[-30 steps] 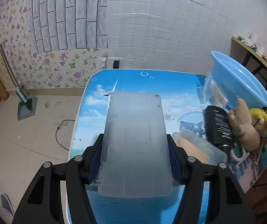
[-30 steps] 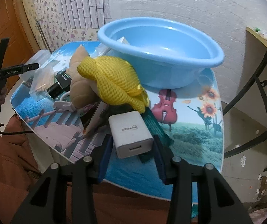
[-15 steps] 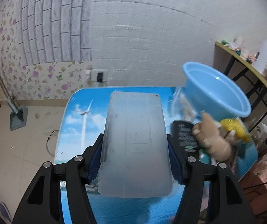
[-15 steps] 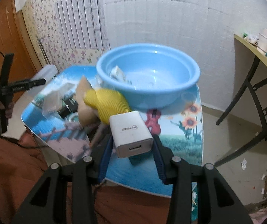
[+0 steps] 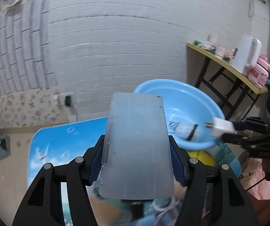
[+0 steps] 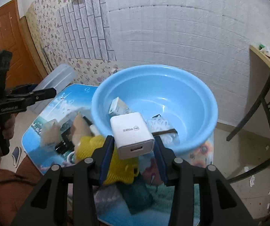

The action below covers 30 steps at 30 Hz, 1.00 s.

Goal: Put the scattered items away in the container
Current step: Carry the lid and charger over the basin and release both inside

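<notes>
My left gripper (image 5: pixel 136 156) is shut on a frosted clear plastic box (image 5: pixel 136 146), held up in the air in front of the blue basin (image 5: pixel 197 101). My right gripper (image 6: pixel 133 146) is shut on a white USB charger (image 6: pixel 131 131) at the near rim of the blue basin (image 6: pixel 153 75). In the left wrist view the white charger (image 5: pixel 220 128) hangs over the basin's right rim. Inside the basin lie a small carton (image 6: pixel 118 106) and a white packet with a dark strip (image 6: pixel 163 129). A yellow mesh item (image 6: pixel 95 145) and a plush toy (image 6: pixel 78 126) lie left of the basin.
The round table (image 6: pixel 46 111) has a blue printed top. A black box (image 6: pixel 63 145) and a clear bag lie on it left of the basin. A side table with black legs (image 6: pixel 267 86) stands to the right. A person's brown sleeve sits at the table's near left.
Both grippers rose and moved toward the basin. The plastic box now fronts the basin's left side, and the charger went from above the table to the basin's rim.
</notes>
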Each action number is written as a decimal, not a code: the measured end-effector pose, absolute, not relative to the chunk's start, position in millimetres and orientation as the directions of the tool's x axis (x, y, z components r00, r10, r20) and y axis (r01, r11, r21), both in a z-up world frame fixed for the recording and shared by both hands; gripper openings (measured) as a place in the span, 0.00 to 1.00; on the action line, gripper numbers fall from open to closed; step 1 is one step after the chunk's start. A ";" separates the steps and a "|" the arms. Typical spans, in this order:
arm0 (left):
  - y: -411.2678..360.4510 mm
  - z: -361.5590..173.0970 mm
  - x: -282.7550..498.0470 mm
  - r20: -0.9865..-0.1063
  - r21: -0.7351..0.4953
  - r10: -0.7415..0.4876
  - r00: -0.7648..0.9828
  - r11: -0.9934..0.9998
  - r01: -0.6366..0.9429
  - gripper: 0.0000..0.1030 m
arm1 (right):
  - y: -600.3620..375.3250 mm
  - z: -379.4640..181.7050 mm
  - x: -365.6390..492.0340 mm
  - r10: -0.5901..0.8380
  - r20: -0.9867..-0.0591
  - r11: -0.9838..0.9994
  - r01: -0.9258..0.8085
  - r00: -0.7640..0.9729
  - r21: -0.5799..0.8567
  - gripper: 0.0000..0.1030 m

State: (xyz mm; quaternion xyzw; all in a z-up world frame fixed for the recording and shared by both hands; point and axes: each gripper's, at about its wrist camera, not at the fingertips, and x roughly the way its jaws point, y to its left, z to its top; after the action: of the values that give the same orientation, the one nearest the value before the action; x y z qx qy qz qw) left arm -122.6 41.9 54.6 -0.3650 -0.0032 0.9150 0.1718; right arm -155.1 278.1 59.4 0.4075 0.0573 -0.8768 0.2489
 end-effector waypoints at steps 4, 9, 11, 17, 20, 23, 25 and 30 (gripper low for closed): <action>71.7 53.3 -140.3 -0.676 -0.126 0.358 -0.644 -0.917 -0.378 0.60 | 274.5 53.0 -177.2 -0.366 -0.771 -0.873 0.479 -0.521 0.090 0.40; 106.3 45.4 -162.9 -0.699 -0.118 0.394 -0.597 -0.887 -0.446 0.60 | 268.5 35.8 -204.8 -0.330 -0.832 -0.877 0.470 -0.446 0.096 0.40; 116.8 42.3 -169.4 -0.706 -0.113 0.405 -0.581 -0.875 -0.471 0.60 | 265.9 30.3 -212.4 -0.322 -0.847 -0.874 0.476 -0.423 0.095 0.40; 135.2 31.5 -187.4 -0.728 -0.116 0.424 -0.538 -0.850 -0.513 0.60 | 262.3 19.0 -227.4 -0.272 -0.872 -0.875 0.482 -0.407 0.048 0.40; 141.6 24.0 -197.2 -0.744 -0.105 0.416 -0.523 -0.846 -0.523 0.60 | 262.2 13.0 -237.0 -0.246 -0.882 -0.885 0.465 -0.402 0.035 0.40; 148.6 17.0 -204.2 -0.757 -0.085 0.404 -0.513 -0.840 -0.536 0.60 | 260.5 10.1 -241.8 -0.220 -0.890 -0.885 0.465 -0.400 0.010 0.40; 152.4 12.7 -206.6 -0.765 -0.077 0.398 -0.506 -0.837 -0.542 0.60 | 258.4 9.1 -242.8 -0.221 -0.894 -0.881 0.472 -0.391 0.011 0.39; 156.7 6.1 -208.3 -0.776 -0.084 0.400 -0.487 -0.831 -0.549 0.60 | 255.3 5.6 -251.9 -0.210 -0.903 -0.873 0.487 -0.375 0.000 0.39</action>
State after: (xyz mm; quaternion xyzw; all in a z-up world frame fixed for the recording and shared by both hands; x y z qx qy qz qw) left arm -208.3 156.7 6.1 -0.4240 0.0881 0.8578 0.2767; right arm -251.9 255.3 5.6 0.5167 0.1342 -0.8184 0.2129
